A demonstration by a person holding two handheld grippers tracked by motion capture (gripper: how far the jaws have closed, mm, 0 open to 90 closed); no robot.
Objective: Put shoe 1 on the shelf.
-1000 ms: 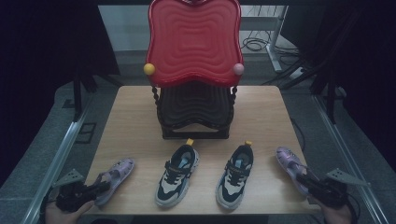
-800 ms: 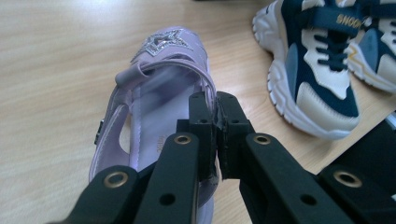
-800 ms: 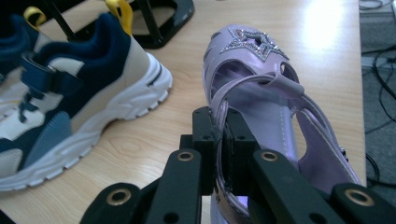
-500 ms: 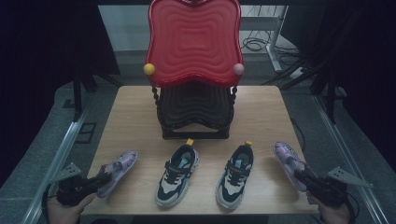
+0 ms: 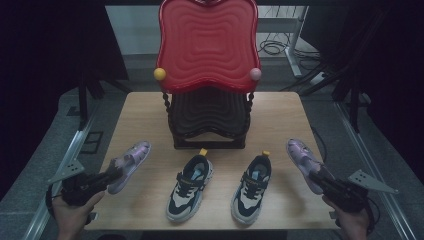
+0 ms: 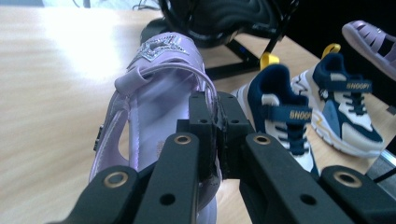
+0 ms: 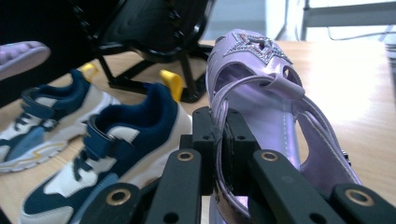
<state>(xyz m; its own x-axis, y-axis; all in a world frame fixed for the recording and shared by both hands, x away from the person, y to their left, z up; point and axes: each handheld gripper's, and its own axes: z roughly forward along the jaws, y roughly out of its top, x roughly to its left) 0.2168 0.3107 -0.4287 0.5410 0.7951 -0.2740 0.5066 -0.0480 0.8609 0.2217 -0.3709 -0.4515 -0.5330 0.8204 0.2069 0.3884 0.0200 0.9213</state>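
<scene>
Two lilac sandals with glittery stars hang above the wooden table [image 5: 140, 107], one at each side. My left gripper [image 5: 114, 173] is shut on the heel edge of the left sandal [image 5: 129, 164], toe pointing up and away; up close the left sandal [image 6: 154, 88] shows pinched between the jaws of my left gripper [image 6: 215, 135]. My right gripper [image 5: 316, 176] is shut on the heel strap of the right sandal [image 5: 303, 158]; the right sandal [image 7: 261, 88] sits between the jaws of my right gripper [image 7: 219, 140]. Two navy and white sneakers [image 5: 191, 185] [image 5: 252, 187] lie between them.
A black two-tier rack [image 5: 209, 122] stands at the middle back of the table, with a big red wavy tray [image 5: 207, 42] on top and a yellow ball [image 5: 159, 74] and a pink ball [image 5: 255, 74] at its corners. Cables lie on the floor behind.
Both grippers have risen with their sandals and moved forward and inward toward the rack. The sneakers have not moved.
</scene>
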